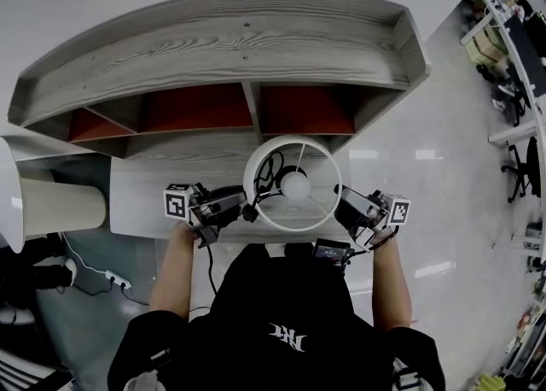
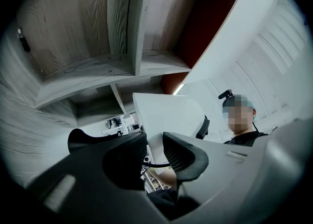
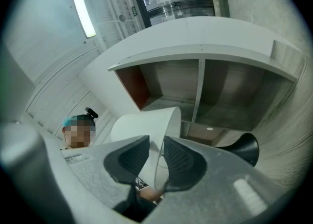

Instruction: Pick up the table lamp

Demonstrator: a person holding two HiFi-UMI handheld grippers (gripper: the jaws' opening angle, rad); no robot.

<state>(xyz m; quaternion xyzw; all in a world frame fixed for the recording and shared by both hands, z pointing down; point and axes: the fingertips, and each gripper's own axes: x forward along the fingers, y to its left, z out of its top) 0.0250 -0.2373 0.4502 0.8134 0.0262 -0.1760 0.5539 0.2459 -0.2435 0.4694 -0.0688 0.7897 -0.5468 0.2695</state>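
White-shaded round table lamp [image 1: 296, 183] hangs before the grey wooden shelf unit [image 1: 239, 48], its shade rim clamped on opposite sides by the left gripper [image 1: 244, 208] and right gripper [image 1: 340, 201], so the pick-up looks all but done, only a steady hold left.

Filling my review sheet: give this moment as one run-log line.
table lamp: held by lampshade | left tongs: shut on lampshade | right tongs: shut on lampshade, opposite side

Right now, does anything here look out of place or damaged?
Nothing looks broken or spilled. Only the table lamp is held oddly: left gripper and right gripper pinch only its thin shade.
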